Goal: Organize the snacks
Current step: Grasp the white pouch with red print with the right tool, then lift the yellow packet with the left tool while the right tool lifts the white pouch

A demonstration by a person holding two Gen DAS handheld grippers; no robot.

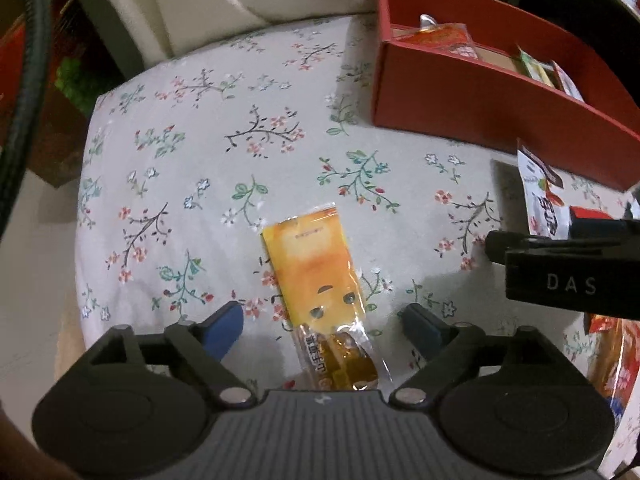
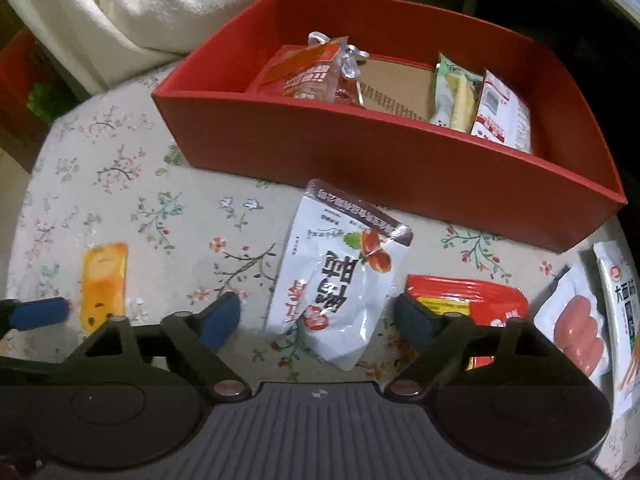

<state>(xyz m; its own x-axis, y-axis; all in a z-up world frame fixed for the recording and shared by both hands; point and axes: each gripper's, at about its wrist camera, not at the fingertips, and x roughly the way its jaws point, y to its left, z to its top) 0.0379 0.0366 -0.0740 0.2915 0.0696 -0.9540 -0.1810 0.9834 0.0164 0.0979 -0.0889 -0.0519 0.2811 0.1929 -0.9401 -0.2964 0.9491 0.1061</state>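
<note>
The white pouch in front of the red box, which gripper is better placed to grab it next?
Right. The white pouch lies between the open right gripper fingers. The left gripper straddles the yellow packet instead, farther from the red box.

One red box (image 2: 384, 168) held three snack packets at twelve o'clock, while five packets lay loose on the floral cloth (image 2: 132, 200).

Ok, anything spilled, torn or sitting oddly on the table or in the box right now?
Nothing spilled or torn. The white date pouch lies crumpled and askew in front of the red box, and the orange jelly packet lies skewed on the floral cloth. Both are simply loose snacks not yet boxed.
</note>
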